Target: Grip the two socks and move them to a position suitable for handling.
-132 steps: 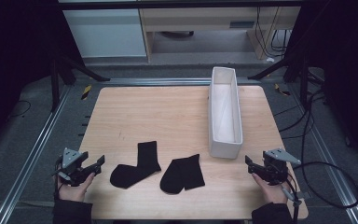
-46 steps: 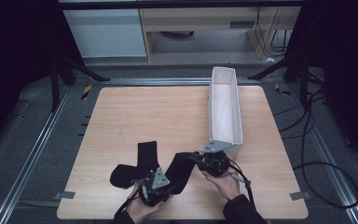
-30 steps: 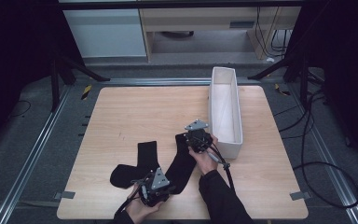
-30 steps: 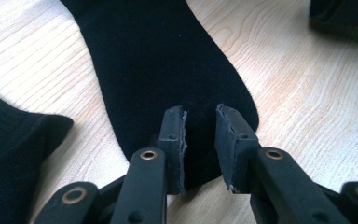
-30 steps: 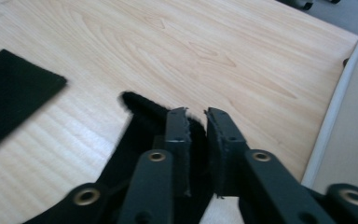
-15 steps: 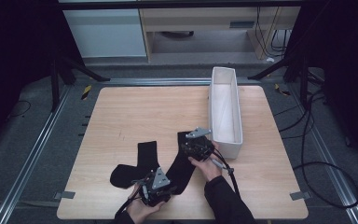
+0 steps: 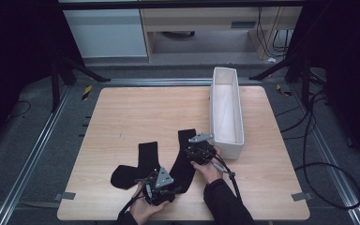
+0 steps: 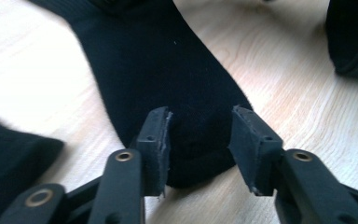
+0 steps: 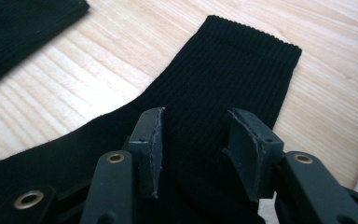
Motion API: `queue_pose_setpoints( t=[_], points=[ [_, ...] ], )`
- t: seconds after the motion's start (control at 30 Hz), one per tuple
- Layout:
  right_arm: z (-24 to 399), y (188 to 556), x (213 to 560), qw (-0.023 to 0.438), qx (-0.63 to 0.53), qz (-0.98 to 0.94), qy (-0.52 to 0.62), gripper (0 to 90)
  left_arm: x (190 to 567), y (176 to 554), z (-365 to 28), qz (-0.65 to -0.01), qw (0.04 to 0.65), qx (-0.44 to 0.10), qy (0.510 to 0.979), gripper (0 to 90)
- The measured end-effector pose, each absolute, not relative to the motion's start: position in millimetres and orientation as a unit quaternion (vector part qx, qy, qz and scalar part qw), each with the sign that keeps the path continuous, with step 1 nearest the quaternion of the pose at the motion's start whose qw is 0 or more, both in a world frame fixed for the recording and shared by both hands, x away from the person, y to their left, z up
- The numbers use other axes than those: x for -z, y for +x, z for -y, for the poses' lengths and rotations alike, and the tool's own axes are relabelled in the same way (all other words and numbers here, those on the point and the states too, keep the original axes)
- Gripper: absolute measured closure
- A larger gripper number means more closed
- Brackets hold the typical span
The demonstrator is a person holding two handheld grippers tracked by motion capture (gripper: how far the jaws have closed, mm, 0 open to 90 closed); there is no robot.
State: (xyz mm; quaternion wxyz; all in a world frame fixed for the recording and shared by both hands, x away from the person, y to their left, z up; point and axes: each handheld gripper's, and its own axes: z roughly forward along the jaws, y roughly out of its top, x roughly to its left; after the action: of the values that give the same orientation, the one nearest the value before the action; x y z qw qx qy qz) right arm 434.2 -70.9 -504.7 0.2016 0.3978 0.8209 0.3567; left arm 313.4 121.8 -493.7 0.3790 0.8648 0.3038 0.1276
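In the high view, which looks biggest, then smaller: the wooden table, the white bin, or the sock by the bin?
1. Wooden table, biggest by far.
2. White bin.
3. Sock by the bin, partly hidden by the grippers, so it may be a bit longer than it looks.

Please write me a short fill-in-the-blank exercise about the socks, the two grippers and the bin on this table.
1. Both socks on the table are ____ in colour.
2. The right gripper hovers over the stretched-out sock near its ____ end.
3. The left gripper has its jaws ____ around that sock's toe.
4. The white bin holds ____.

Missing words: black; cuff; open; nothing
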Motion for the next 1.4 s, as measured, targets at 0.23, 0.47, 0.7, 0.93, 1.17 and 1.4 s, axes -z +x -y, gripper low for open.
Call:
queue_pose_setpoints(
  t=[0.23,0.47,0.7,0.93,1.17,1.4],
  points=[
    [70.9,425.6,483.0,0.209,-0.384,-0.815,0.380,49.5,453.2,318.9,-180.0,-0.345,0.410,-0.182,0.825,46.4],
    [56.8,422.9,455.1,0.195,-0.422,-0.811,0.356,47.1,446.2,331.1,-256.9,-0.420,0.380,-0.225,0.793,43.4],
    [25.7,438.2,447.2,0.164,-0.441,-0.811,0.348,47.5,465.5,335.1,-298.3,-0.471,0.345,-0.212,0.784,43.0],
    [-12.1,459.6,457.8,0.150,-0.428,-0.821,0.346,48.4,479.3,341.9,-298.9,-0.468,0.322,-0.202,0.798,46.2],
    [-41.4,473.1,486.6,0.127,-0.400,-0.839,0.347,49.1,485.7,344.7,-296.8,-0.465,0.300,-0.199,0.809,56.0],
    [-50.6,476.3,500.8,0.120,-0.375,-0.850,0.349,53.1,488.3,346.3,-295.8,-0.470,0.294,-0.183,0.812,74.1]
  ],
)
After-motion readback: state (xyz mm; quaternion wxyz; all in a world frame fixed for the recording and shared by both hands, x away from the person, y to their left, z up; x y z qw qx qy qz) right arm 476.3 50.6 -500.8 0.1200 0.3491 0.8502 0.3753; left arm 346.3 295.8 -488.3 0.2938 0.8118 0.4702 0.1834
